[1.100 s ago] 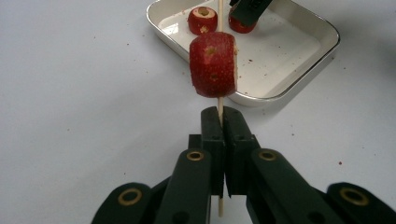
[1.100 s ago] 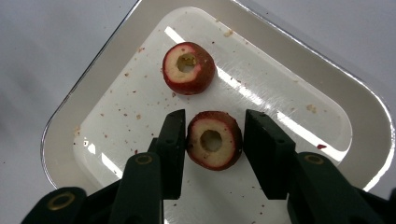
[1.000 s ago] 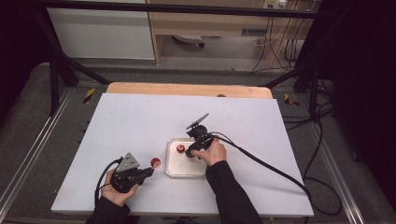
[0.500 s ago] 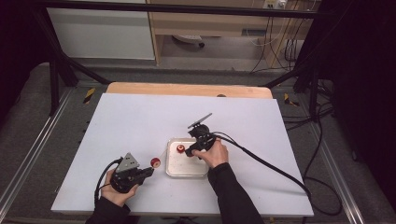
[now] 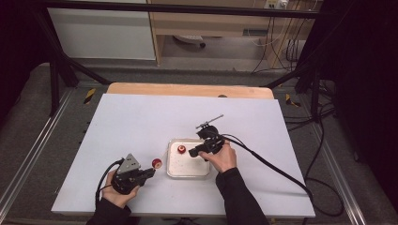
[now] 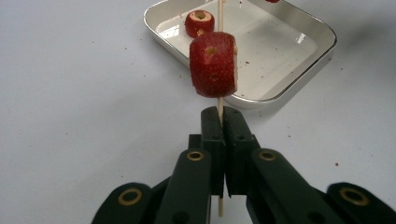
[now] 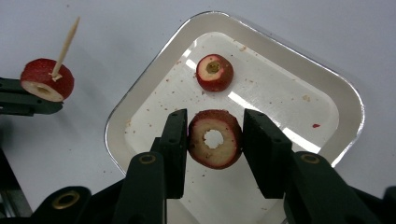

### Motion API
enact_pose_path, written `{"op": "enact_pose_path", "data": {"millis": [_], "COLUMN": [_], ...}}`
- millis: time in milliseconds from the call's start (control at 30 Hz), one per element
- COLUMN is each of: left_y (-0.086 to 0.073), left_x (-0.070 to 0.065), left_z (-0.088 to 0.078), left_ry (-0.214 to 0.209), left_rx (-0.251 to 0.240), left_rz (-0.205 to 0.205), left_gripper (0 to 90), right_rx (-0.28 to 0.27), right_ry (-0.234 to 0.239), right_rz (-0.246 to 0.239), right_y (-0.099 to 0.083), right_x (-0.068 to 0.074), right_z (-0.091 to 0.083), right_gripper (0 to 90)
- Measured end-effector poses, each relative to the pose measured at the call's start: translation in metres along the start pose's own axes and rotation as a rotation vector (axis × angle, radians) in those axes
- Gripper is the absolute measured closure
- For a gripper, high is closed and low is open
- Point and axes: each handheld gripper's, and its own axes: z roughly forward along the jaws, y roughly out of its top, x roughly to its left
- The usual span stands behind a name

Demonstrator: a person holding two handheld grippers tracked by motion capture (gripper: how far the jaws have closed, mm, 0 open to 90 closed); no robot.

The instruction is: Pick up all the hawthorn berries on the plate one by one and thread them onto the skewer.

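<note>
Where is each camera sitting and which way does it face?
High view: above the table's near edge, facing forward and down; both forearms, left gripper, right gripper.
Left gripper view: along shut fingers pinching a skewer.
Right gripper view: down past fingers gripping a fruit ring.
All three share the tray.

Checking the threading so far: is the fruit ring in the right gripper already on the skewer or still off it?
Off it. The fruit ring sits between the right gripper pads above the tray, its hole empty; the skewer is in the left gripper.
</note>
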Motion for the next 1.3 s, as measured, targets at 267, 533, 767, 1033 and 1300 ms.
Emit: {"op": "enact_pose_path", "data": {"millis": [267, 533, 767, 1033, 1300], "left_y": [0.001, 0.003, 0.005, 0.012, 0.019], "left_x": [-0.003, -0.008, -0.014, -0.023, -0.031], "left_z": [0.0, 0.001, 0.002, 0.006, 0.01], "left_ry": [0.001, 0.006, 0.018, 0.037, 0.046], "left_rx": [-0.005, -0.022, -0.041, -0.071, -0.098], "left_rz": [0.001, 0.006, -0.008, -0.05, -0.096], "left_gripper": [88.0, 88.1, 88.1, 88.2, 88.2], "right_rx": [-0.108, -0.259, -0.386, -0.52, -0.652], "right_ry": [0.075, 0.149, 0.195, 0.216, 0.199], "right_rz": [0.023, 0.062, 0.103, 0.165, 0.19], "right_y": [-0.016, -0.032, -0.041, -0.049, -0.051], "right_x": [-0.004, -0.008, -0.009, -0.014, -0.013], "right_z": [-0.012, -0.016, -0.018, -0.019, -0.021], "right_gripper": [61.9, 61.9, 61.9, 61.9, 61.9]}}
